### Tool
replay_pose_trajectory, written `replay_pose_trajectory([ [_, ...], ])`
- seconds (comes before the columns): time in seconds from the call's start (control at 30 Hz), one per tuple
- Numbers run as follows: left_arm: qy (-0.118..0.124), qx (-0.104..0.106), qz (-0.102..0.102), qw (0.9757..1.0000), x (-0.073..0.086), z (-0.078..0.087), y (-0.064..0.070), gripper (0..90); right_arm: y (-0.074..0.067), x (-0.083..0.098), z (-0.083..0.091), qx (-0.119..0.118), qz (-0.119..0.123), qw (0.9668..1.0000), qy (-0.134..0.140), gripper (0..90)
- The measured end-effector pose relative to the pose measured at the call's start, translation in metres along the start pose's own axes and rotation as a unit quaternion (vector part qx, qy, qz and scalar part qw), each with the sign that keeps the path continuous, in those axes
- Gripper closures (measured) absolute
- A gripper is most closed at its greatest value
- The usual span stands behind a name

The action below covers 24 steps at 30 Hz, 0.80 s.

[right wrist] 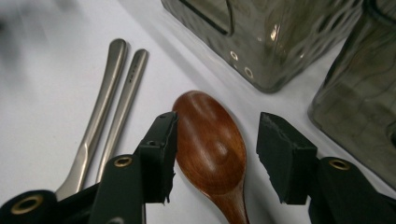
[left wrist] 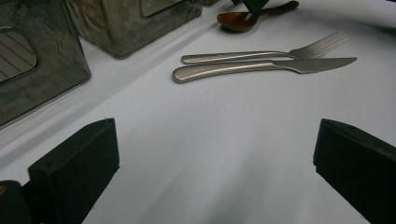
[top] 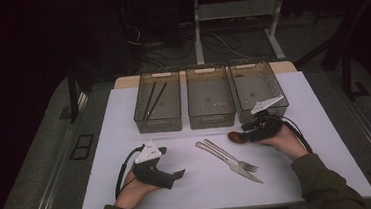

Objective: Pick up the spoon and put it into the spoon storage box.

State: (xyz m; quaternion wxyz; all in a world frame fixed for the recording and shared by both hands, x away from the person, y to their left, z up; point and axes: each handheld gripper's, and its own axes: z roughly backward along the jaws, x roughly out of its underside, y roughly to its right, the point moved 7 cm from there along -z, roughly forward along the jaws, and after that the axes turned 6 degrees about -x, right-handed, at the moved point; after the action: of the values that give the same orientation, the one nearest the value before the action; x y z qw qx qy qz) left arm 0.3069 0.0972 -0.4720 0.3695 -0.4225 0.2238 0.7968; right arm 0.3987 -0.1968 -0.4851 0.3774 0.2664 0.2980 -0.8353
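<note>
The right gripper (right wrist: 212, 156) straddles the wooden spoon (right wrist: 210, 144) lying on the table, jaws apart and not yet pinching it. Chopsticks (top: 152, 100) already sit in the left bin (top: 159, 121). The spoon, fork (top: 227, 155) and knife (top: 226, 162) remain unsorted, while the left gripper (left wrist: 215, 154) waits open.

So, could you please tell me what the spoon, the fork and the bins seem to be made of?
The spoon looks like wood with a glossy varnish: reddish-brown, faint grain, soft highlights. The fork looks like brushed steel: grey, satin sheen. The bins seem to be smoky translucent plastic, since the chopsticks show through one wall.
</note>
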Motion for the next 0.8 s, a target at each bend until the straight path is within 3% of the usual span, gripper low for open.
replay_pose_trajectory([
  [0.37,0.001,0.001,-0.003,1.0,-0.001,0.0,0.001,0.0,-0.001,0.006,-0.008,-0.002,0.008,0.9998,-0.02,50.4],
  [0.8,-0.002,0.004,-0.007,1.0,0.0,0.0,0.003,0.0,-0.005,0.01,-0.012,0.009,0.047,0.9982,-0.037,53.4],
])
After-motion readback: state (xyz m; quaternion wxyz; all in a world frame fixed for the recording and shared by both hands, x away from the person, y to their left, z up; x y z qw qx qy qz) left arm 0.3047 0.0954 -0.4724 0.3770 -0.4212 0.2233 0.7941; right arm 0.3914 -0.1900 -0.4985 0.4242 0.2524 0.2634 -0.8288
